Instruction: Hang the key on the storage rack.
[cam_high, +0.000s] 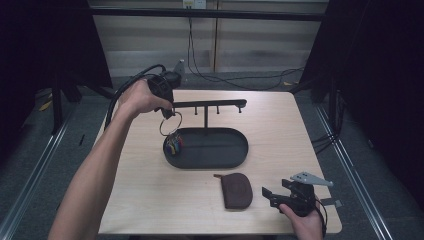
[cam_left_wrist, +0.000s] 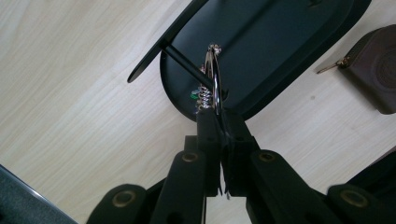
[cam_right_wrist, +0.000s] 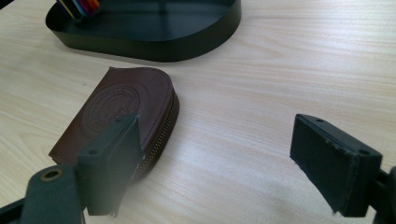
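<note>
left gripper (cam_high: 167, 107) is up at the left end of the key stand's crossbar (cam_high: 207, 104), jaws pinched tight on the metal key ring (cam_left_wrist: 215, 84). in the high view the ring (cam_high: 170, 123) hangs below my grip, with the coloured tags (cam_high: 174, 145) dangling at the left end of the oval black tray (cam_high: 235, 155). in the left gripper view the ring stands edge-on just above my jaw tips, and the thin black peg (cam_left_wrist: 187, 65) crosses right behind it; i cannot tell whether the peg is already through the ring or just beside it.

right gripper (cam_high: 280, 196) rests near the front right corner of the table (cam_high: 280, 125), jaws wide apart with nothing between them. brown zip pouch (cam_right_wrist: 126, 116) lies flat just beside its left jaw, between the gripper and the tray's front rim; not touching as far as i can see.

step in hand, as i judge it: hang the ring on a peg of the crossbar.
- keep the ring's plane square to the peg so the opening faces it.
- ease along the peg's line, not across; the stand looks light and may tip.
- release only once the ring sits well past the peg tip.
- keep the right gripper parked.
</note>
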